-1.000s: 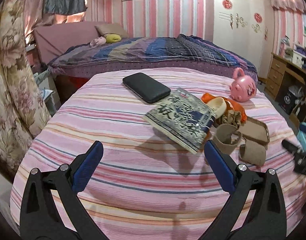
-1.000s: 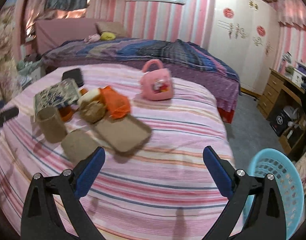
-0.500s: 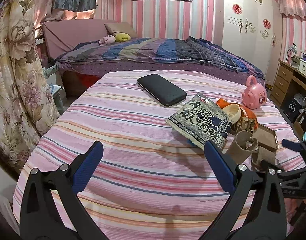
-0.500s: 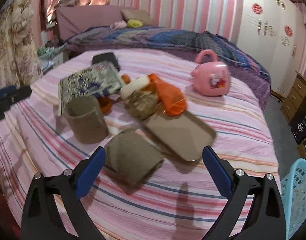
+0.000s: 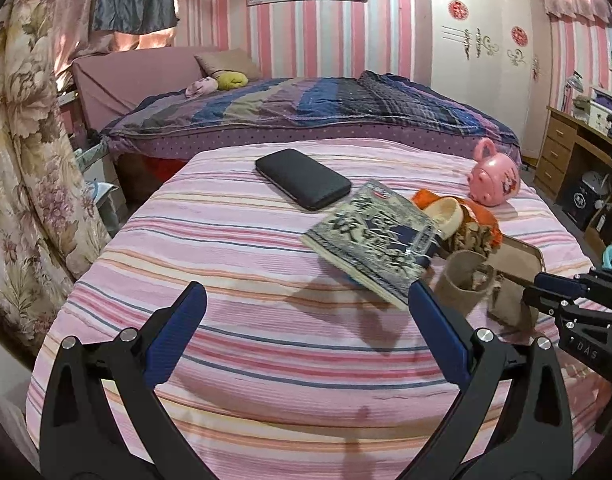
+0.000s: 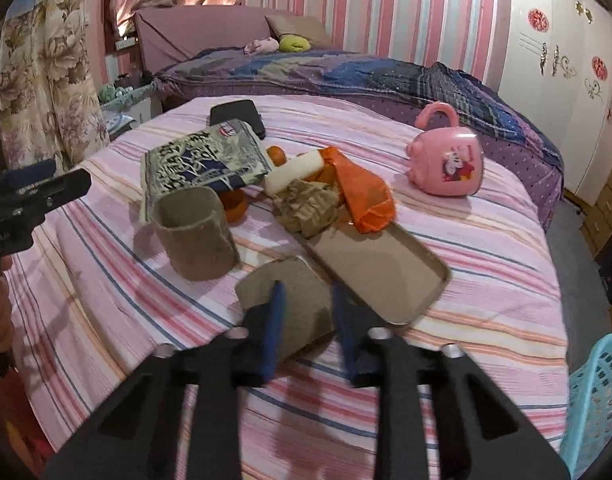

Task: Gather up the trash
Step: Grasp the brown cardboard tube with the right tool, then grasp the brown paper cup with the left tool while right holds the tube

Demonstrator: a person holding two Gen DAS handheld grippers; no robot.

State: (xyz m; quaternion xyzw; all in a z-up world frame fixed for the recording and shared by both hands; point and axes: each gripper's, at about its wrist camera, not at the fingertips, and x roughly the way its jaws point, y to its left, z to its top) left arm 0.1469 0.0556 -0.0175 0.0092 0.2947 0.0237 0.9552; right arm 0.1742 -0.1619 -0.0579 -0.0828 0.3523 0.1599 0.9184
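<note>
- On the striped bed [image 6: 485,248], just beside the brown paper cup [image 6: 194,236], lies a flat brown cardboard piece [image 6: 294,300]; the right gripper [image 6: 307,320] has its blue fingers narrowed to either side of this piece's near end, and motion blur leaves it unclear whether the pads actually touch it.
- Behind the cup, a book with a patterned cover [image 6: 204,160] leans over something orange that is mostly hidden beneath it.
- Right of the cup sit a crumpled brown paper wad [image 6: 306,208], an orange bag [image 6: 363,192] and a pale, partly covered object I cannot identify.
- Beyond the cardboard piece from the cup, a brown tray [image 6: 377,272] lies flat, its far end tucked under the wad and bag.
- Far right of the cup, a blue basket [image 6: 597,400] is cut off by the picture's edge.
- Left gripper [image 5: 306,336] hovers with jaws spread wide and nothing between them, over bare bedcover well left of the cup [image 5: 463,284].
- From the left camera, the cardboard piece is largely hidden behind the cup and the right gripper's fingers [image 5: 553,284].
- A black case [image 5: 302,178] and pink toy bag [image 5: 493,178] lie farther back from the cup.
</note>
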